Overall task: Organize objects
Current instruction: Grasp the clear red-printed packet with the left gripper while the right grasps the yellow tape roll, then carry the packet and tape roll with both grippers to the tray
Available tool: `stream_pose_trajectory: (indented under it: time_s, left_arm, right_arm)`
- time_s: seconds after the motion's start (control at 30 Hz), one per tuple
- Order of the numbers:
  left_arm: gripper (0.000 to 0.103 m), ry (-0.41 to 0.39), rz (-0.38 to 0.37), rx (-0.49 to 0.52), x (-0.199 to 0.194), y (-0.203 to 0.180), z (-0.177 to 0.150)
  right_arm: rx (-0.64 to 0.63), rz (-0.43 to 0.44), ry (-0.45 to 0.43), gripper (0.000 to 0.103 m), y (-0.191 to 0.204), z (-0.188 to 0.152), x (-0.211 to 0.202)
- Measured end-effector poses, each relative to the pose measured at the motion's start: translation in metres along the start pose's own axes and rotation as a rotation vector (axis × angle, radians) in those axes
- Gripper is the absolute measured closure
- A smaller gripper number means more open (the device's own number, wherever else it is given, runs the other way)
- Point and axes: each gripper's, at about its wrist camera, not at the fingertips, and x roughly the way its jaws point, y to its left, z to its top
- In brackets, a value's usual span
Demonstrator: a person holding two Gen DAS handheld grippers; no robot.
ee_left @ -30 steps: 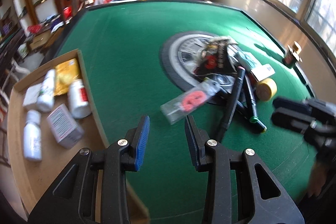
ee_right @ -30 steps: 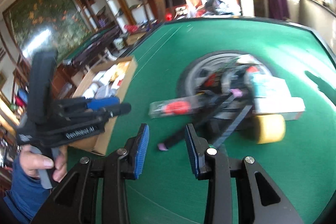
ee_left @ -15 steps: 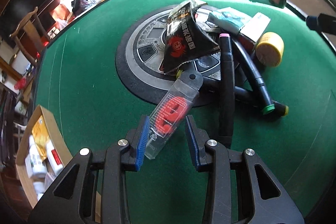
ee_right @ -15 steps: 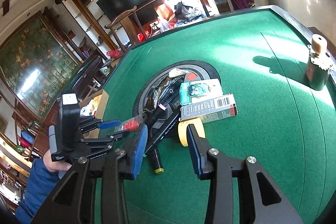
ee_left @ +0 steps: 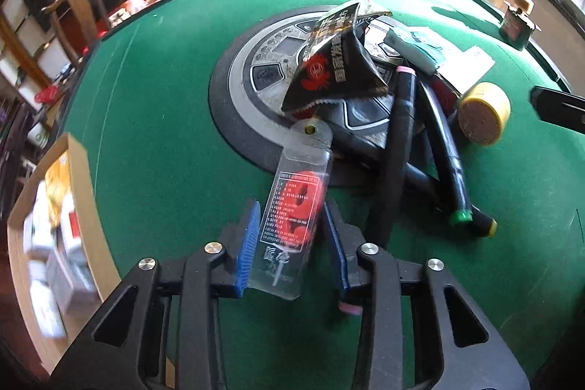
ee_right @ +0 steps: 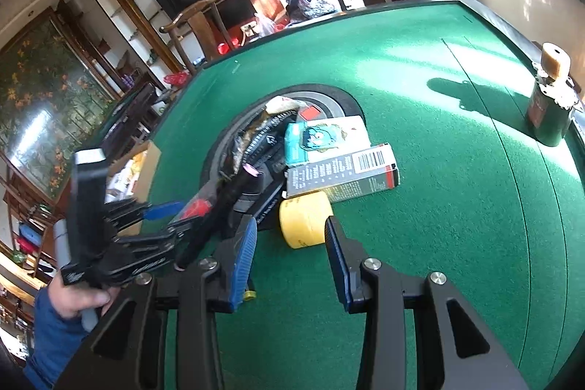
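The clear blister pack (ee_left: 292, 218) with the red item inside is straddled by the left hand-held gripper (ee_left: 290, 236), whose jaws are closing; the blue pads are not yet seen pressing on it. The pack lies on the green tabletop (ee_left: 153, 119), its hang-tab end resting against the round grey disc (ee_left: 256, 75) and close under the black snack pouch (ee_left: 336, 68). A slip is judged likely: the plastic is smooth and flat, and only its near end is caught. The black markers (ee_left: 398, 152) beside it could be dragged or rolled if the right pad snags one. The right hand-held gripper (ee_right: 290, 243) is held apart and empty over the yellow tape roll (ee_right: 305, 222); a crossing of the two tools is a risk. The cardboard box (ee_left: 87, 192) waits at the left.
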Motion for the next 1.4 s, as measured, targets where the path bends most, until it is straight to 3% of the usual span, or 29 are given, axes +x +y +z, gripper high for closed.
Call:
stream_pose_trajectory:
  time_s: [0.33,0.43,0.47,0.9,1.23,1.4]
  left_arm:
    - [0.073,-0.062,-0.020,-0.071,-0.005,-0.006,-0.014]
    - [0.069,-0.083,-0.029,-0.086,-0.005,-0.003,-0.018]
    - [0.075,-0.093,-0.037,-0.083,-0.005,-0.002,-0.019]
    - [0.076,-0.232,-0.077,-0.153,-0.039,0.016,-0.019]
    - [0.076,-0.250,-0.069,-0.147,-0.048,0.013,-0.018]
    - [0.076,-0.285,-0.078,-0.187,-0.071,0.012,-0.035]
  right_arm:
    - [-0.106,-0.135,0.022,0.064,0.013,-0.006,0.038]
    - [-0.105,-0.178,0.021,0.069,0.012,-0.009,0.038]
    - [-0.106,-0.193,0.013,0.071,0.012,-0.011,0.034]
    - [-0.054,-0.074,-0.046,0.072,0.022,-0.017,0.003]
    - [-0.075,-0.059,-0.049,0.072,0.034,-0.023,0.008]
    - [-0.103,-0.039,-0.069,0.072,0.046,-0.033,0.007]
